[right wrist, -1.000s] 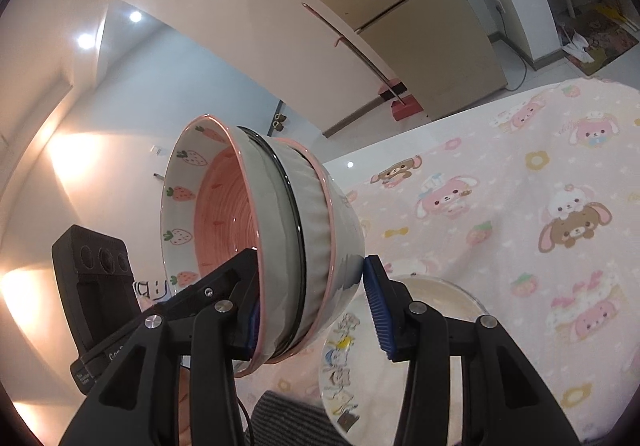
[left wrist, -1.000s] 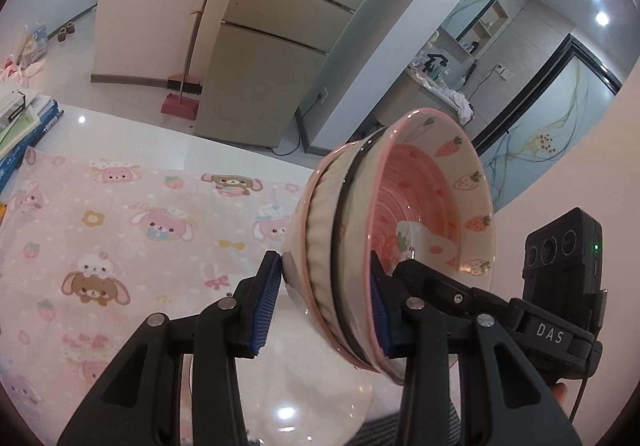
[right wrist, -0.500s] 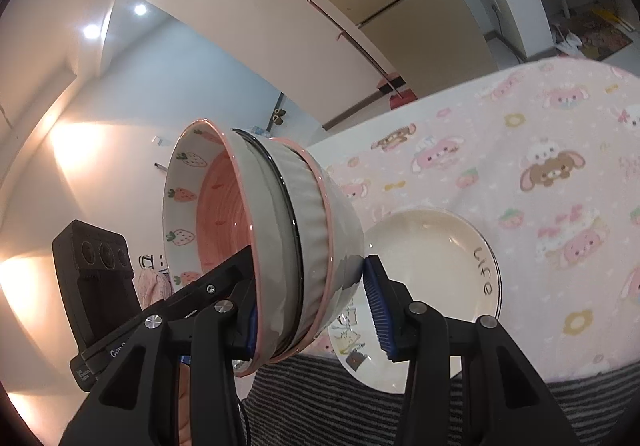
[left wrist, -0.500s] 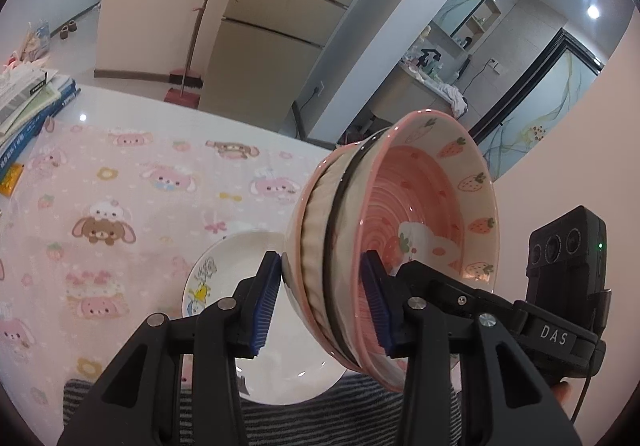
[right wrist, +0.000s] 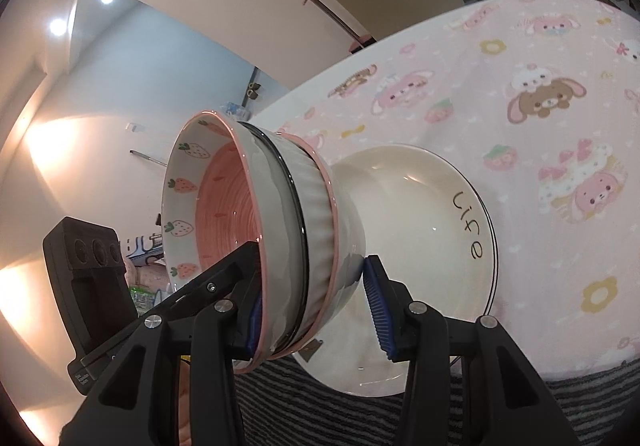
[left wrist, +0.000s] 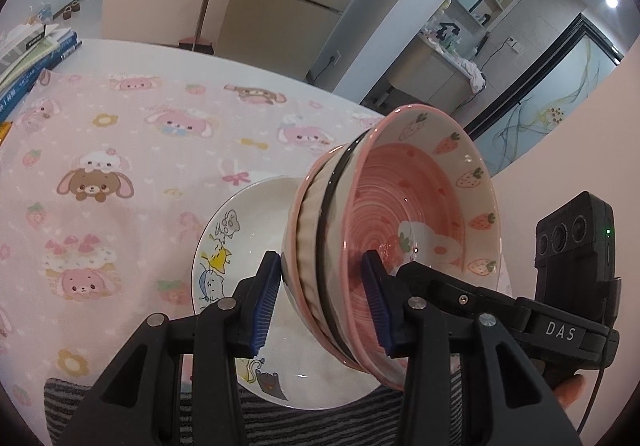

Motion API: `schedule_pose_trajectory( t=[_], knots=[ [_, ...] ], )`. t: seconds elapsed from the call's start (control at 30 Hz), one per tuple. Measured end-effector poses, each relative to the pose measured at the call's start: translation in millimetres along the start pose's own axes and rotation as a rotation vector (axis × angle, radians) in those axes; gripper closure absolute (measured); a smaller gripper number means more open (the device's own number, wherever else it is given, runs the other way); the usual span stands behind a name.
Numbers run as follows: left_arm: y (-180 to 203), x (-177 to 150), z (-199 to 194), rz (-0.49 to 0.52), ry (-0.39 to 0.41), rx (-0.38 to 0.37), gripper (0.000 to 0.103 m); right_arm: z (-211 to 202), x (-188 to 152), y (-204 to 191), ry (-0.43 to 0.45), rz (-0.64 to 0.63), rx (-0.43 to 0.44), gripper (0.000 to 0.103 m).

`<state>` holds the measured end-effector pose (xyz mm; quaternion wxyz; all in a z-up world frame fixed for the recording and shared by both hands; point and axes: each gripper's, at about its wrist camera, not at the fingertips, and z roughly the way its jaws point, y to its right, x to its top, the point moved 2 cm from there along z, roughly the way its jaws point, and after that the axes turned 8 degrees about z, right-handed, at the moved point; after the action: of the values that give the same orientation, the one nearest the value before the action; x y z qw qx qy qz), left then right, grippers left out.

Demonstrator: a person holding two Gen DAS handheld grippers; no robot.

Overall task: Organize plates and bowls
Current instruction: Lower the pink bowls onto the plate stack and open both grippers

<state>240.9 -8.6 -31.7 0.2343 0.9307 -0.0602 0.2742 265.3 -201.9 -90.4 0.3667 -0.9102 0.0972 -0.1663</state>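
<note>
The left gripper [left wrist: 320, 298] and the right gripper [right wrist: 316, 306] each clamp opposite sides of one stack of bowls [left wrist: 384, 246], held on its side above the table. Each pair of jaws stands partly open, one blue pad inside the strawberry bowl [right wrist: 200, 206] and the other pressed on the outer wall of the ribbed bowl [right wrist: 316, 202] at the bottom of the stack, so both grips pinch through all the nested rims. The stack hangs over a white plate [left wrist: 256, 226] that lies near the front edge of the table, partly on a striped grey mat [right wrist: 360, 418] and partly on the pink cartoon cloth [left wrist: 120, 150]. Books [left wrist: 28, 58] sit at the table's far left corner
</note>
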Motion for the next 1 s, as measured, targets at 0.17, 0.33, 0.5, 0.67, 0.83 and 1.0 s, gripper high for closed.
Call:
schedule_pose_trajectory(
  t=[0.17,0.33,0.5,0.67,0.83,1.0],
  knots=[
    [-5.6,-9.7,18.0,-0.004,-0.042,0.018,0.063,16.0,-4.7,8.9,-0.024,0.002,-0.055,0.056],
    [-5.6,-17.8,26.2,0.003,-0.067,0.031,0.062,19.3,-5.7,12.4,-0.031,-0.007,-0.079,0.057],
    [-2.9,-20.8,29.4,0.012,-0.079,0.040,0.063,18.4,-5.3,14.5,-0.028,-0.012,-0.091,0.057],
    [-4.6,-22.8,32.2,0.004,-0.091,0.041,0.062,17.2,-6.9,14.1,-0.021,-0.023,-0.102,0.056],
    [-3.3,-22.4,32.0,0.010,-0.084,0.048,0.062,18.4,-6.7,11.6,-0.008,-0.043,-0.115,0.057],
    [-3.1,-22.2,32.3,0.023,-0.073,0.055,0.062,18.9,-7.5,8.9,0.020,-0.070,-0.134,0.056]
  ],
)
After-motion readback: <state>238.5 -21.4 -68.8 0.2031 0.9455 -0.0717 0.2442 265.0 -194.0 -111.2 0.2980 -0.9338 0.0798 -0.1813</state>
